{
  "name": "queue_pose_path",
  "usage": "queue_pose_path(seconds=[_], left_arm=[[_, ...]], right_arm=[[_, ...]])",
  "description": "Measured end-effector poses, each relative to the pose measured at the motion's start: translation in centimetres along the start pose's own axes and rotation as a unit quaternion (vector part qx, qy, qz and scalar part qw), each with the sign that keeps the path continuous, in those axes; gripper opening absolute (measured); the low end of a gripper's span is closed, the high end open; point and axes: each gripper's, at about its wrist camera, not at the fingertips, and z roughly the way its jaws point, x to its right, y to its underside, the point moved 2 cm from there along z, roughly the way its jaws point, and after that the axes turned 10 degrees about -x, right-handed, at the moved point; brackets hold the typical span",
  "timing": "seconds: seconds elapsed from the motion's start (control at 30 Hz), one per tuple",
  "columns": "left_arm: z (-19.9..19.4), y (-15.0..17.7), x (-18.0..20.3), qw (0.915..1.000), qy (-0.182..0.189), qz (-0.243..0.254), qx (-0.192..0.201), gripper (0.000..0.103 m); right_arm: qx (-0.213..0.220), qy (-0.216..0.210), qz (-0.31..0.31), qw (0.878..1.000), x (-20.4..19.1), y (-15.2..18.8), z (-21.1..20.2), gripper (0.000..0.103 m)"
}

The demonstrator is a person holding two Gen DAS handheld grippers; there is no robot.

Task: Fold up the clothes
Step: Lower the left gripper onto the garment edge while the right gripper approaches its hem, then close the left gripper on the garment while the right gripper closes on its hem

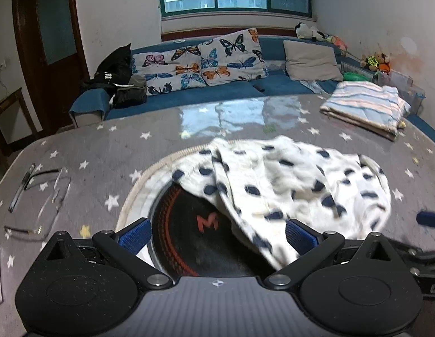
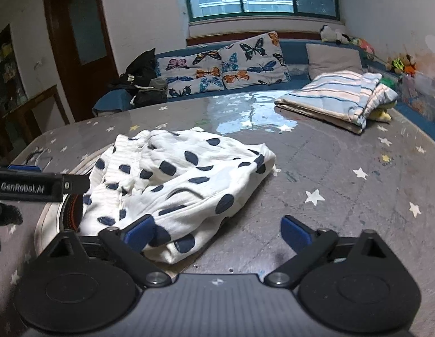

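Eyeglasses (image 1: pixel 35 196) lie at far left of star-print desk (image 1: pixel 110 151). My left gripper (image 1: pixel 217 234) hangs low, fingers (image 1: pixel 134 234) spread wide, released, over round black pad with red M (image 1: pixel 200 241). White garment with navy spots (image 2: pixel 172 185) crumpled mid-desk, draped across pad's right part. My right gripper (image 2: pixel 217 231) fingers (image 2: pixel 140 231) spread, gripping nothing; left finger sits over garment's near hem, contact unclear. Folded striped blanket (image 2: pixel 335 98) at desk's far right edge.
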Motion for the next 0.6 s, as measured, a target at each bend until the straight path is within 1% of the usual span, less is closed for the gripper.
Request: queue_pose_path(seconds=[0.03,0.2,0.3,0.37,0.4,0.5,0.57,0.6], left_arm=[[0.2,-0.4,-0.1,1.0000,0.001,0.000,0.002,0.103],[1.2,-2.6,-0.7,0.9999,0.005,0.000,0.012,0.102],[2.2,-4.0,-1.1,0.9998,0.012,-0.004,0.015,0.098],[3.4,-4.9,-1.3,0.9998,0.011,-0.008,0.013,0.093],[4.0,-5.3,-1.5,0.9998,0.014,-0.011,0.010,0.087],[5.9,-6.2,-2.0,0.9990,0.034,-0.028,-0.007,0.086],[7.0,-6.6,-2.3,0.9978,0.050,-0.039,-0.018,0.081],[7.4,-6.6,-2.3,0.9971,0.061,-0.040,-0.023,0.075]], right_arm=[[-0.001,-0.002,0.006,1.000,0.2,-0.1,0.1,0.096],[-0.003,-0.011,0.022,1.000,0.9,-0.7,0.4,0.085],[-0.004,-0.017,0.026,1.000,1.0,-1.0,0.6,0.081],[-0.004,-0.020,0.029,0.999,1.2,-1.2,0.7,0.076],[-0.006,-0.024,0.030,0.999,1.3,-1.3,0.9,0.073],[-0.014,-0.035,0.035,0.999,1.6,-1.5,1.3,0.070],[-0.016,-0.039,0.036,0.998,1.6,-1.5,1.5,0.066],[-0.017,-0.042,0.037,0.998,1.7,-1.5,1.5,0.066]])
